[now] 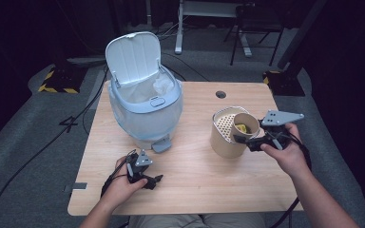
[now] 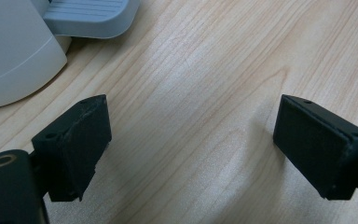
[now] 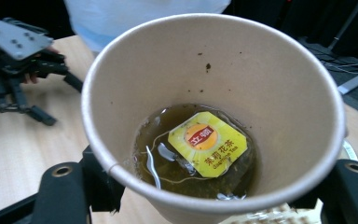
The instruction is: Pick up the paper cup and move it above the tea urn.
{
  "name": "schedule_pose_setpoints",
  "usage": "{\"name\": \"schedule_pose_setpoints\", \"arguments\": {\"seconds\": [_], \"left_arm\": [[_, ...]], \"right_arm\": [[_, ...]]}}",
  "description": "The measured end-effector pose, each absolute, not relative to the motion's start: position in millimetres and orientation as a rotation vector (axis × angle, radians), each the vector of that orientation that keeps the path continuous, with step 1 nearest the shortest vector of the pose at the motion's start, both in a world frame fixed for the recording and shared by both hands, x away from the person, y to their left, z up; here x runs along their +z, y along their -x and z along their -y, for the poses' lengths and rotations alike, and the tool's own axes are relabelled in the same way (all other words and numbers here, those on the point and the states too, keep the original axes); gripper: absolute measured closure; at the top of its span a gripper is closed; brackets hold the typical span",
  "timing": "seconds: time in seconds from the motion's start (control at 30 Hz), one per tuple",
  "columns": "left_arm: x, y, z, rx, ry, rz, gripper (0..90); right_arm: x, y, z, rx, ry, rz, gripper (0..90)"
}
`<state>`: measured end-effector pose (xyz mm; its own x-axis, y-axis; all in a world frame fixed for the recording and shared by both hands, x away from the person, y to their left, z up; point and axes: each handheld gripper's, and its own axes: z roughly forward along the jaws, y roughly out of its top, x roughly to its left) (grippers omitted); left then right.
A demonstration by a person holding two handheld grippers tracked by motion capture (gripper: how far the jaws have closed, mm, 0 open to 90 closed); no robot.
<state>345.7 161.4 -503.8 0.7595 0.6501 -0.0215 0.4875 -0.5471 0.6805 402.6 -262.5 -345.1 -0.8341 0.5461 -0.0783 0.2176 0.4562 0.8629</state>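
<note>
Right claw grips the paper cup over the strainer's rim — left claw gapes above bare table.

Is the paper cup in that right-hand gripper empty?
Not empty. The paper cup holds a little brownish tea at its bottom, with a yellow tea-bag tag and its string lying in it. The right gripper is clamped on it.

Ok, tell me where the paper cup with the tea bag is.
In the high view the paper cup is right of centre, held by the right gripper over the perforated tan container.
</note>
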Motion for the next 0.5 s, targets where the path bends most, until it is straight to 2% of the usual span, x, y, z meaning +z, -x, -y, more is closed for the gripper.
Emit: {"name": "schedule_pose_setpoints", "arguments": {"seconds": [0.5], "left_arm": [[-503.9,-346.3,-161.1,0.307,-2.261,-0.846,11.7]], "right_arm": [[-337.3,-453.0,272.4,1.254,-0.698,-2.314,30.5]]}}
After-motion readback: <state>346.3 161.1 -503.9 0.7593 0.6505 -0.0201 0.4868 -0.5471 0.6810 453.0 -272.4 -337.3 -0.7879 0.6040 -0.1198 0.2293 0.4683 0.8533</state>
